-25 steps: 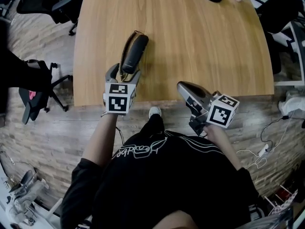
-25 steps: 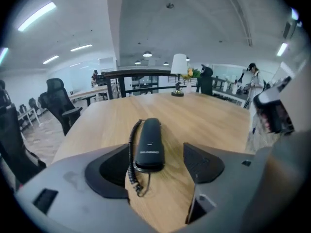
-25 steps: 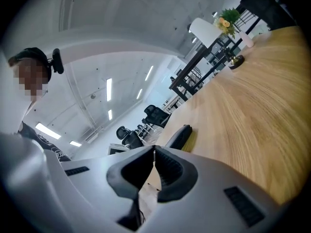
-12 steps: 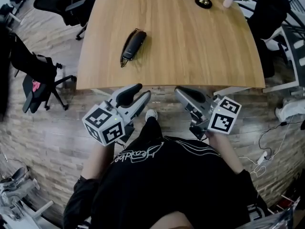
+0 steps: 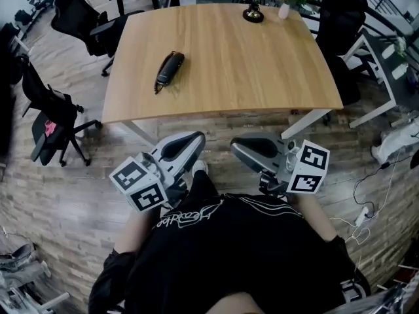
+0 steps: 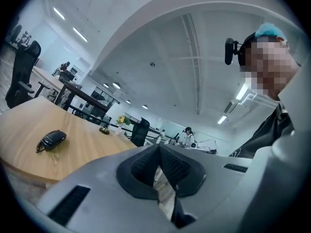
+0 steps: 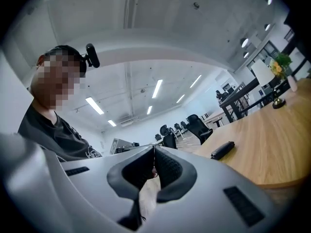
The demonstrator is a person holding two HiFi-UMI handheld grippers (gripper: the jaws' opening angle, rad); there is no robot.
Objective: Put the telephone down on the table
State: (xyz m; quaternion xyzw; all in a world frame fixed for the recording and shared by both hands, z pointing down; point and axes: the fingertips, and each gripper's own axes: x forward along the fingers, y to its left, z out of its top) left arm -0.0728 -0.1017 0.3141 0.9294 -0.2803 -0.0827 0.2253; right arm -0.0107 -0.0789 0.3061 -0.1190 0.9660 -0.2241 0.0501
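Observation:
The black telephone (image 5: pixel 170 68) lies flat on the left part of the wooden table (image 5: pixel 262 64), with nothing touching it. Both grippers are held off the table, close to the person's body and above the floor. My left gripper (image 5: pixel 194 140) is shut and empty, well short of the table's near edge. My right gripper (image 5: pixel 237 146) is beside it, also shut and empty. In the left gripper view the telephone (image 6: pixel 51 141) lies far off on the table beyond the closed left gripper (image 6: pixel 158 149). The right gripper view shows the telephone (image 7: pixel 222 150) past the closed right gripper (image 7: pixel 154 152).
A lamp base (image 5: pixel 253 12) and a small vase of flowers (image 5: pixel 283 8) stand at the table's far edge. Black office chairs (image 5: pixel 49 110) stand left of the table, another (image 5: pixel 82 18) at the far left. Cables (image 5: pixel 366 195) lie on the floor at right.
My left gripper let go of the telephone, drew back off the table toward the body, and its jaws closed. The person stepped back from the table. The right gripper kept its place.

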